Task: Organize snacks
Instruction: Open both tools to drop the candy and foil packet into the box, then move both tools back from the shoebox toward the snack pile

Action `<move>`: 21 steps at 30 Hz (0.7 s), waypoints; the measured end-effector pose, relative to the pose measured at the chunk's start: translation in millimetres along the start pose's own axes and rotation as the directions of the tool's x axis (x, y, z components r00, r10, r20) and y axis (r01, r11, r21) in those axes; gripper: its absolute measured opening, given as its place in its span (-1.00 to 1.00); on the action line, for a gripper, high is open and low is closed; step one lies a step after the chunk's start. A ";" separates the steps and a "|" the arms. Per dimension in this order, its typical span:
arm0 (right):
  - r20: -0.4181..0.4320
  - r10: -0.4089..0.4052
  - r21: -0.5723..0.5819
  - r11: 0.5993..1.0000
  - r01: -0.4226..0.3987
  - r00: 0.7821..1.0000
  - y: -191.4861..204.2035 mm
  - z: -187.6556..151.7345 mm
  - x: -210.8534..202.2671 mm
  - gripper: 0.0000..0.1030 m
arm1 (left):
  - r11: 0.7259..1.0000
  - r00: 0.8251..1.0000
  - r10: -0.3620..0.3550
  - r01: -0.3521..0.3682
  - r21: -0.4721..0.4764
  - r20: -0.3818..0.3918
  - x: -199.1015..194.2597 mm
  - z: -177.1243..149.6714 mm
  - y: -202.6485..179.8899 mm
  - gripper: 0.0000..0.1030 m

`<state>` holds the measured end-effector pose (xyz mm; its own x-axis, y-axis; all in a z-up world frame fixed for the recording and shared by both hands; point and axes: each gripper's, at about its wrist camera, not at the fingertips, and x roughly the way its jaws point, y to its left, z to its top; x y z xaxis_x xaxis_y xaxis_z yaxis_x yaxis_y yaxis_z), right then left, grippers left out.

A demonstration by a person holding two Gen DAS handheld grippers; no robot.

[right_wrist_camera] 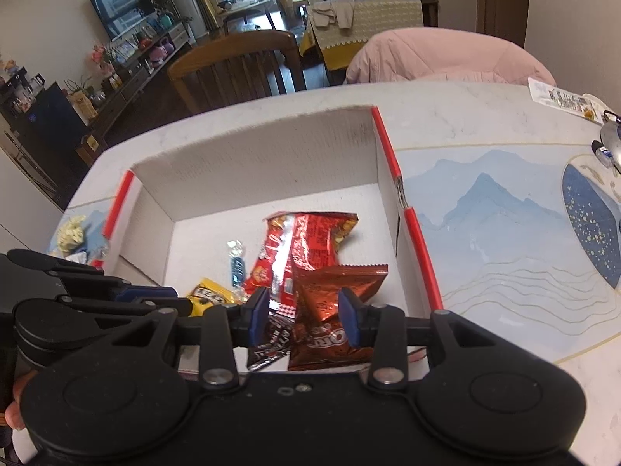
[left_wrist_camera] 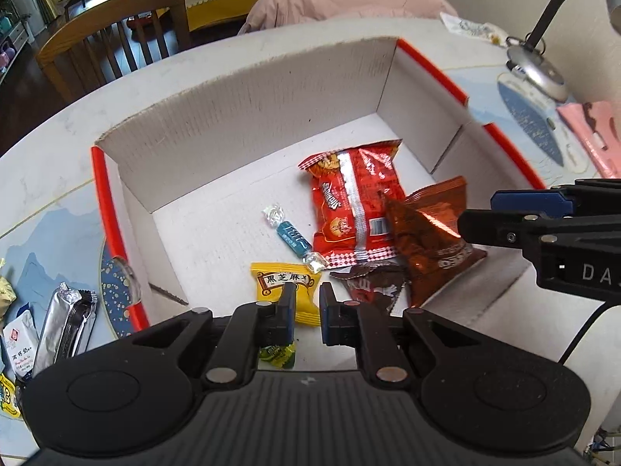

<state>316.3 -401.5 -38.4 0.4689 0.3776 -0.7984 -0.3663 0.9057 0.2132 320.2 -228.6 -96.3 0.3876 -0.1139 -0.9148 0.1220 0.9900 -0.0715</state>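
1. Since the snacks are being gathered into one place, both tools are held above the open white cardboard box (left_wrist_camera: 217, 124) with red edging, which stands on the pale table (right_wrist_camera: 485, 132), and both are pointed steeply down into it.
2. The left gripper (left_wrist_camera: 306, 306) is seen with its jaws drawn almost together over the near end of the box; nothing is clamped between them, and the yellow packet (left_wrist_camera: 279, 283) is judged to lie below them on the box floor.
3. The right gripper (right_wrist_camera: 304, 316) is held with its jaws a little apart on either side of the brown foil bag (right_wrist_camera: 333, 310). Whether the pads press on the bag cannot be told from either view.
4. Inside the box are found a red snack bag (left_wrist_camera: 349, 198), the brown foil bag leaning against it, a dark packet (left_wrist_camera: 372, 285) beneath, a blue twist-wrapped candy (left_wrist_camera: 293, 239), the yellow packet, and a green wrapper (left_wrist_camera: 277, 355) partly hidden behind the left tool.
5. Outside the box, to its left, a silver foil pack (left_wrist_camera: 64, 322) and other small packets are left on the table, so the task is judged unfinished.
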 end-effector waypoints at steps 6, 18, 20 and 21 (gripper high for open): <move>0.056 0.032 -0.023 0.999 -0.030 0.998 12.5 -1.3 -24.6 -0.24 | 1.000 0.998 -0.020 0.021 -0.020 0.061 -27.9 -8.5 7.1 -0.77; 0.159 0.058 -0.082 0.996 -0.046 0.986 53.7 -5.5 -61.3 0.00 | 0.998 0.979 -0.042 0.052 -0.045 0.200 -90.0 -31.2 27.3 -0.55; 0.174 0.059 -0.091 0.995 -0.044 0.983 62.9 -7.3 -65.5 0.10 | 0.998 0.976 -0.040 0.051 -0.048 0.213 -96.9 -36.4 33.0 -0.54; 0.182 0.063 -0.092 0.995 -0.046 0.981 66.9 -7.7 -67.2 0.13 | 0.997 0.975 -0.041 0.053 -0.051 0.217 -99.7 -39.2 35.9 -0.54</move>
<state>254.1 -367.8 25.2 0.5835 0.4623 -0.6677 -0.4599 0.8657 0.1975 250.1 -178.4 -23.3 0.5717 -0.1694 -0.8028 0.0954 0.9855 -0.1401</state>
